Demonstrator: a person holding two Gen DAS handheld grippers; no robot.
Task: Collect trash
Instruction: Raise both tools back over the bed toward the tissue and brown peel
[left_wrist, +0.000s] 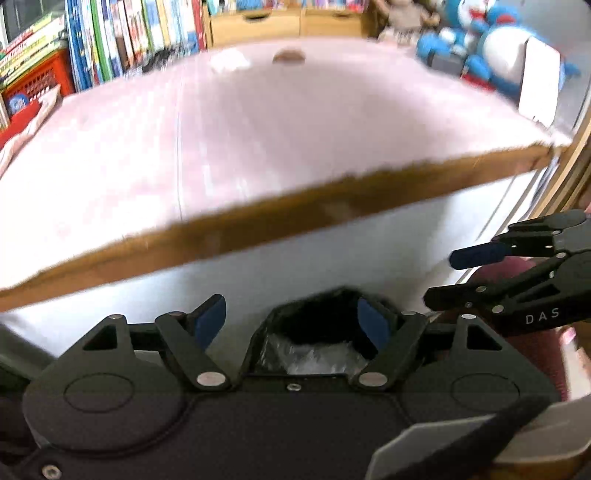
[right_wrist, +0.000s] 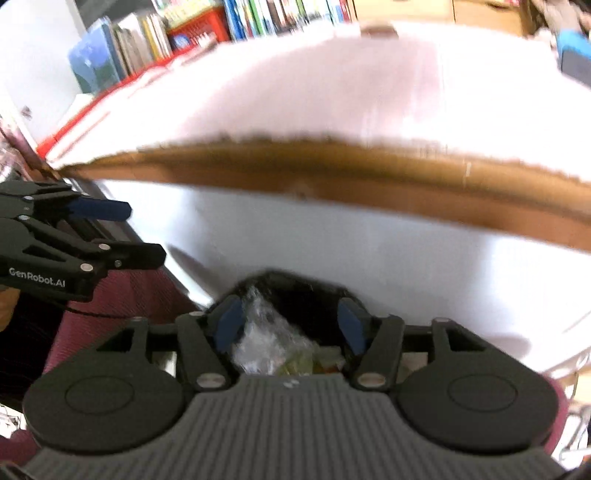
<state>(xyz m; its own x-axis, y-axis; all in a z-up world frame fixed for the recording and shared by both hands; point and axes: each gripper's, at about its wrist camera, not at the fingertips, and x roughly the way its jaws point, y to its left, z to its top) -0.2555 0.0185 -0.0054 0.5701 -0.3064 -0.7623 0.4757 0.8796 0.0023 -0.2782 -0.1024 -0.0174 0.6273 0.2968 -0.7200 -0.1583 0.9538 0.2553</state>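
The left hand-held gripper (left_wrist: 291, 321) is released: its blue pads (left_wrist: 210, 319) stand wide apart with nothing between them. Below it lies the mouth of a black trash bag (left_wrist: 317, 314), with crumpled clear plastic (left_wrist: 314, 356) inside. The left wrist view also shows the right hand-held gripper (left_wrist: 439, 277) entering from the right edge, seen side-on, with one blue-padded finger above and one black finger below, visibly spread.

The right hand-held gripper (right_wrist: 291, 321) is likewise released in its own view, pads (right_wrist: 351, 325) apart and gripping nothing. The right wrist view gives more detail of the bag (right_wrist: 295, 291) contents: a wad of clear plastic wrap (right_wrist: 258, 332) lies just beside the left pad, and green and orange scraps (right_wrist: 314, 363) sit lower in the opening. These scraps are hidden in the left view. The left hand-held gripper (right_wrist: 147, 232) appears at the left edge of this view, fingers apart. Maroon fabric (right_wrist: 122, 302) shows beneath it.

Both units are held low, in front of and below the bench (left_wrist: 332, 195) edge, side by side and pointing toward it. Both views are motion-blurred.

On the far side of the pink bench top (right_wrist: 332, 92), the left view shows a white crumpled item (left_wrist: 229, 62) and a small brown item (left_wrist: 288, 57); only the brown item (right_wrist: 378, 29) is distinguishable in the right view. Books (left_wrist: 129, 33) line the back, and a blue plush toy (left_wrist: 491, 40) appears only in the left view.
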